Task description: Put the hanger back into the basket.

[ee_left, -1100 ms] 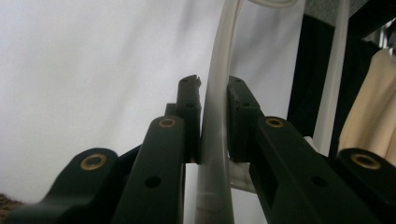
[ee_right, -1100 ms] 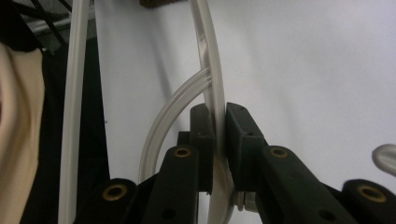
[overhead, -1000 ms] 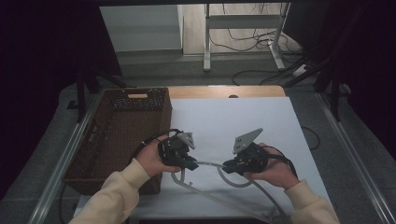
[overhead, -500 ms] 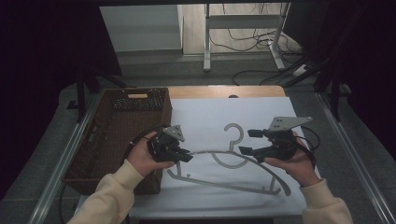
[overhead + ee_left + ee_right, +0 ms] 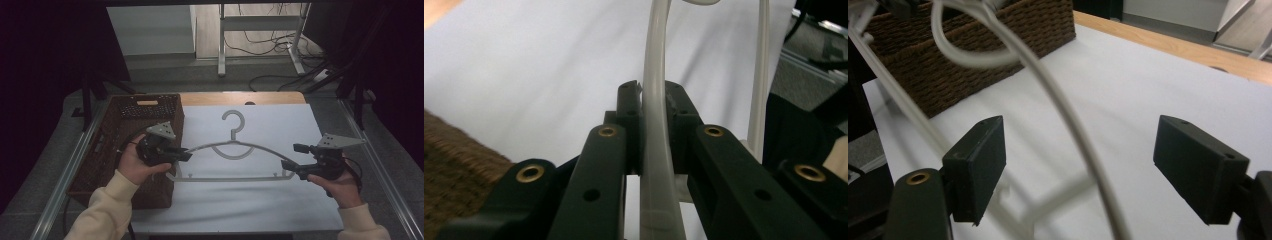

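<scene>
A pale grey plastic hanger (image 5: 234, 148) stretches across the white table top, hook pointing away from me. My left gripper (image 5: 182, 155) is shut on its left arm, and in the left gripper view the hanger (image 5: 656, 125) is pinched between the two black jaws of that gripper (image 5: 654, 97). My right gripper (image 5: 292, 157) stands open at the hanger's right end. In the right gripper view the hanger (image 5: 1068, 120) runs through the wide gap of the right gripper (image 5: 1080, 132) without touching either pad, and it casts a shadow on the table below.
A brown wicker basket (image 5: 125, 130) stands along the table's left side, close behind the left hand; its wall (image 5: 973, 55) also shows in the right gripper view. The white sheet (image 5: 270, 125) covers a wooden table (image 5: 240, 98). Metal rails run along both sides.
The right gripper has moved right, from the middle of the table to the hanger's right end. The hanger has swung from a bunched, low position to lie spread wide, hook far. The left hand shifted slightly left.
</scene>
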The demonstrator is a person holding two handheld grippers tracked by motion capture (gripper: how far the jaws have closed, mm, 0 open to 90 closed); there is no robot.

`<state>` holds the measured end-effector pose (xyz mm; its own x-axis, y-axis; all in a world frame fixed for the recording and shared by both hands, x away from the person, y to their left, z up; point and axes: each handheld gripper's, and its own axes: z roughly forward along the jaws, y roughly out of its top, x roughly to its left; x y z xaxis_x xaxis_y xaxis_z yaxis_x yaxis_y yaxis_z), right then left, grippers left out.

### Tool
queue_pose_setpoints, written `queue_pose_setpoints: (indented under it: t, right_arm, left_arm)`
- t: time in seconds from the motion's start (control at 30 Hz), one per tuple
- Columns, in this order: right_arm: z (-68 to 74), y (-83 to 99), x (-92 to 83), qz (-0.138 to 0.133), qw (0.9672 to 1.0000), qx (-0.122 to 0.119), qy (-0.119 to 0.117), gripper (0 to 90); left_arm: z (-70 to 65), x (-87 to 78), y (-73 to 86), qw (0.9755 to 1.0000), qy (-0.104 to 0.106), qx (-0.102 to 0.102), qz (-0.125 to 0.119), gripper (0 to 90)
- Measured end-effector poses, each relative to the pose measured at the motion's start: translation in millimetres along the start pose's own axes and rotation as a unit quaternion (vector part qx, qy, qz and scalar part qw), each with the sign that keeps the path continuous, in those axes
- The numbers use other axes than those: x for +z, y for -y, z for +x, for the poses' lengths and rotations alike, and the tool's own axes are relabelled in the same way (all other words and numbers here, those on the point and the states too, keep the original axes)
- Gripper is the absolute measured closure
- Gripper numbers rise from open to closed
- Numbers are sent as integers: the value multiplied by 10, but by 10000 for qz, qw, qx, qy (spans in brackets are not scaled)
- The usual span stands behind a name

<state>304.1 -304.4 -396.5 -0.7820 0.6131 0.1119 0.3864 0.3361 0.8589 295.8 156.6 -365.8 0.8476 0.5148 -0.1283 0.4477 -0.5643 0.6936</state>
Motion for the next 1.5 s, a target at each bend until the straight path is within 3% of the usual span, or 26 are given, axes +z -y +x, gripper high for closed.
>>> queue_pose_setpoints:
  t: [0.1, 0.27, 0.73, 0.93, 1.3, 1.5]
  right_arm:
    - [-21, 67, -12, 3, 10000, 84, 1, 194]
    - [-40, 160, 12, 121, 9999, 84, 23, 170]
    - [-131, 377, 162, 612, 9976, 280, 184, 143]
    - [-142, 439, 238, 822, 9959, 264, 263, 141]
    - [-144, 466, 296, 966, 9946, 269, 265, 139]
    - [-138, 473, 314, 1064, 9937, 246, 233, 138]
  left_arm:
    - [44, -74, 30, 9998, -113, -153, -117, 807]
    - [100, -220, 85, 9988, -391, -228, -168, 807]
    - [233, -664, 356, 9939, -764, -536, -596, 807]
    - [287, -803, 514, 9902, -923, -702, -773, 807]
    - [357, -1000, 748, 9840, -1108, -972, -1000, 807]
    - [384, -1114, 890, 9789, -1238, -1133, -1170, 807]
